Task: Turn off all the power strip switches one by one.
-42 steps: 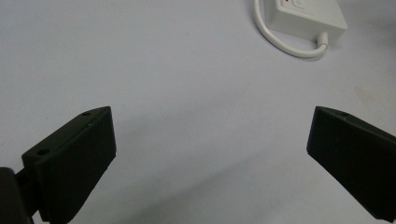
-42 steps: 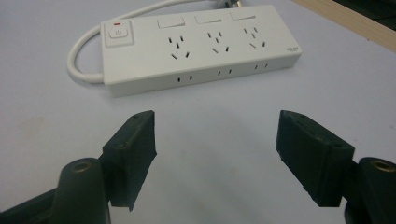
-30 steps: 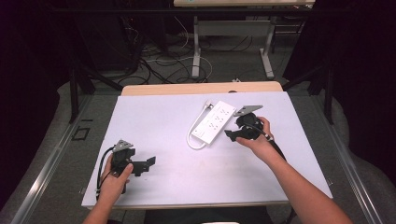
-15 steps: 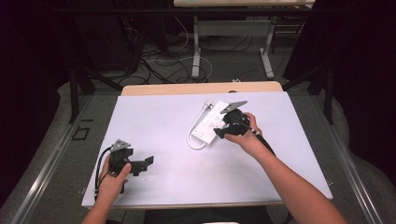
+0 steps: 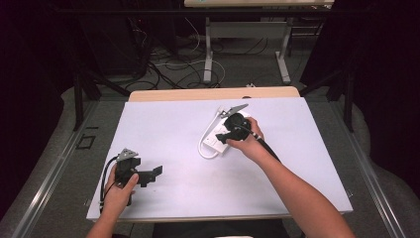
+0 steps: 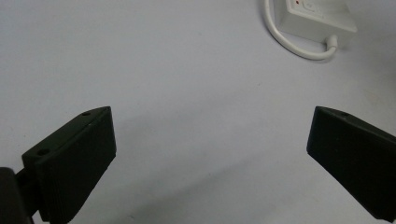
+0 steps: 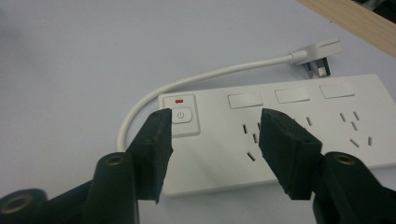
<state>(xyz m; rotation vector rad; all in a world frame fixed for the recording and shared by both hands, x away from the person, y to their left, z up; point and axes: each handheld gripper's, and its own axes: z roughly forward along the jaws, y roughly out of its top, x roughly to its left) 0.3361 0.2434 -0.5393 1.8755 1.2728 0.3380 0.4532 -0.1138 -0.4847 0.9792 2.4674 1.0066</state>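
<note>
A white power strip (image 7: 355,144) lies flat on the white table, its cord (image 7: 187,84) looping round to a plug (image 7: 317,58). My right gripper (image 7: 215,135) hangs open just above the strip's switch end, its left jaw beside the power button (image 7: 181,115). In the high view the right gripper (image 5: 224,136) covers most of the strip (image 5: 212,143). My left gripper (image 5: 153,173) rests open near the table's front left, holding nothing. In the left gripper view the wide-open gripper (image 6: 210,154) faces bare table, with the strip's end (image 6: 317,18) far off.
The white table top (image 5: 173,124) ends in a wooden strip (image 5: 198,94) at the back. Beyond it, cables and metal desk legs (image 5: 208,54) stand on the dark floor. A grey rail (image 5: 49,178) runs along the left side.
My right gripper has moved left and toward the front, from beside the strip to above its switch end. The left gripper has hardly moved.
</note>
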